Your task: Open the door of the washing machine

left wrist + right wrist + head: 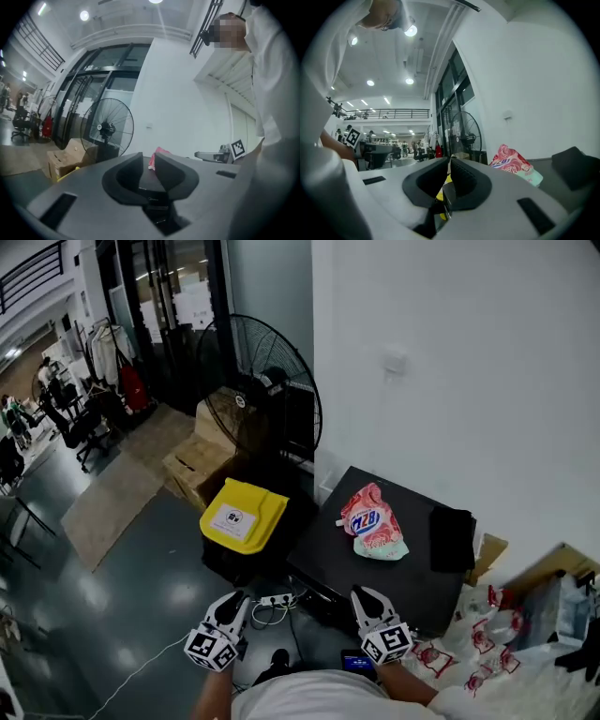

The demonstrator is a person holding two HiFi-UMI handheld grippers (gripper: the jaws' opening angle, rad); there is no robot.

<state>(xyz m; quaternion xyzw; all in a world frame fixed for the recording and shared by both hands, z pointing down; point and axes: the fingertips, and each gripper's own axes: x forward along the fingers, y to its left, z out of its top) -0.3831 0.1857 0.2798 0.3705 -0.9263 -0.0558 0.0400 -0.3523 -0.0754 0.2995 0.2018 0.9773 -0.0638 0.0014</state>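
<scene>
Below the washer [398,573], left tool [234,599] is slightly spread, right tool [368,594] pressed together; door seems stiff, hinged: grip its edge.

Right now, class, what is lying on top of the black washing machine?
On the washing machine lie a pink-and-red pouch and a flat black item, apart from each other. Anything beneath those two is covered and cannot be seen.

A white wall [450,352] fills the right of your head view. At upper left, glass doors [169,306] stand behind a black fan [262,390] and cardboard boxes [202,460]. A glossy grey floor [122,596] spreads across the lower left, and ceiling lights [411,31] shine above you.
</scene>
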